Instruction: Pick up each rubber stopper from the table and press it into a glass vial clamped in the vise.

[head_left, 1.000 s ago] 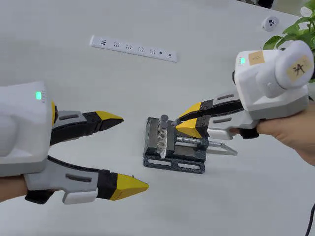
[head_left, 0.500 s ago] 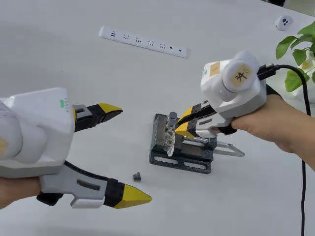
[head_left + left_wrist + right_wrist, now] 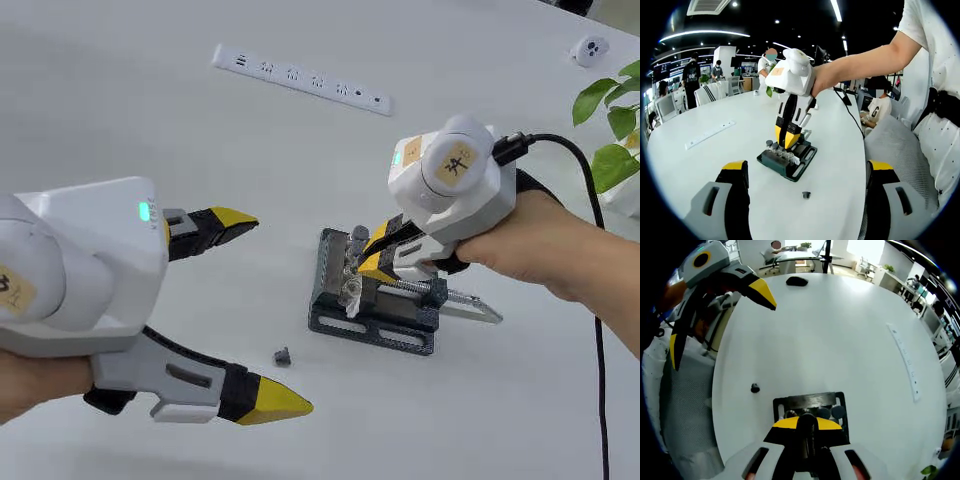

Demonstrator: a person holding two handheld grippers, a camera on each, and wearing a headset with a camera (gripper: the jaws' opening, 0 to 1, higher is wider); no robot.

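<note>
A dark vise (image 3: 372,327) (image 3: 788,165) (image 3: 809,401) stands mid-table and clamps a row of glass vials (image 3: 350,291); two of them carry grey stoppers (image 3: 831,412). My right gripper (image 3: 372,253) (image 3: 807,424) (image 3: 788,138) reaches down over the vise from the right. Its jaws are shut on a dark rubber stopper right above the vials. A loose rubber stopper (image 3: 282,355) (image 3: 805,194) (image 3: 755,388) lies on the table near the vise's front left corner. My left gripper (image 3: 258,311) (image 3: 807,168) (image 3: 720,322) hovers left of the vise, open wide, holding nothing.
A white power strip (image 3: 300,78) (image 3: 709,134) (image 3: 905,360) lies at the far side. A leafy plant (image 3: 612,112) and a small white device (image 3: 592,48) sit at the far right. A black cable (image 3: 596,300) trails from the right gripper. People stand in the background.
My right gripper has swung more upright over the vise and closer to the vials. The left gripper has shifted, and the loose stopper beside the vise has come into sight.
</note>
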